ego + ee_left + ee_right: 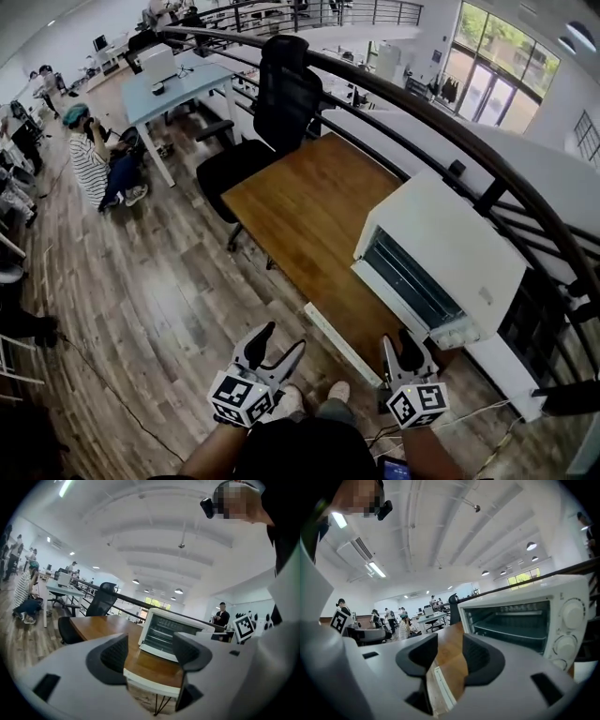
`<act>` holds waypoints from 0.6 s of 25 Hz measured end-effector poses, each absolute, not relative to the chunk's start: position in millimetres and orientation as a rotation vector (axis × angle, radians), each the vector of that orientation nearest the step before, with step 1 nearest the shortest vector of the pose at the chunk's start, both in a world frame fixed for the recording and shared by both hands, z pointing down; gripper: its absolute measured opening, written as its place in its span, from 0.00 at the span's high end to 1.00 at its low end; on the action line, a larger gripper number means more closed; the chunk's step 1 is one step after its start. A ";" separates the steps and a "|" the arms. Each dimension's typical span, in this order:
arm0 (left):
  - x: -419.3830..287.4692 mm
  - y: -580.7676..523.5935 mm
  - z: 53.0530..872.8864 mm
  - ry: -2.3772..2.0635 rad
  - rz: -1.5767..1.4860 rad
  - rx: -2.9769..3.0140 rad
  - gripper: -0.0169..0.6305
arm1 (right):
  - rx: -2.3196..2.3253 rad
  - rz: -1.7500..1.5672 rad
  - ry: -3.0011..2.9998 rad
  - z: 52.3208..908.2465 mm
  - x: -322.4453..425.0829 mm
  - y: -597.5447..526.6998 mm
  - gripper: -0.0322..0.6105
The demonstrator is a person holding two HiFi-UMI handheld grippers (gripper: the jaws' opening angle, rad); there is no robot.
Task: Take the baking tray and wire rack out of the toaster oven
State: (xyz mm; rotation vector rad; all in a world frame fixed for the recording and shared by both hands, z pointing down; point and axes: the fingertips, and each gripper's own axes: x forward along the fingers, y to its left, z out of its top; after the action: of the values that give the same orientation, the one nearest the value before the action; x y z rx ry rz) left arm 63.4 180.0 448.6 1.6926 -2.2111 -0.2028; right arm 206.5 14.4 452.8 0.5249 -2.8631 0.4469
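bright even daylight, strong fisheye edge distortion

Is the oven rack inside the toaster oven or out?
Inside: a flat shelf spans the toaster oven cavity; rack or tray, cannot tell.

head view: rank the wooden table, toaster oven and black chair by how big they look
1. wooden table
2. toaster oven
3. black chair, close to the oven in apparent size and farther from the camera, so this order is unsure
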 end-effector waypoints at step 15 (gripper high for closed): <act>116.1 35.4 464.4 -1.882 -0.128 1.919 0.53 | 0.925 0.534 -2.742 463.2 311.2 -58.4 0.72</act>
State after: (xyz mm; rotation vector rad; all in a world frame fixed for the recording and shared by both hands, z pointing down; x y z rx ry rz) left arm 116.1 35.4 464.4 1.9193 -1.8821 -0.1284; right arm 311.2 -58.4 463.2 0.9250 -2.7421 0.5337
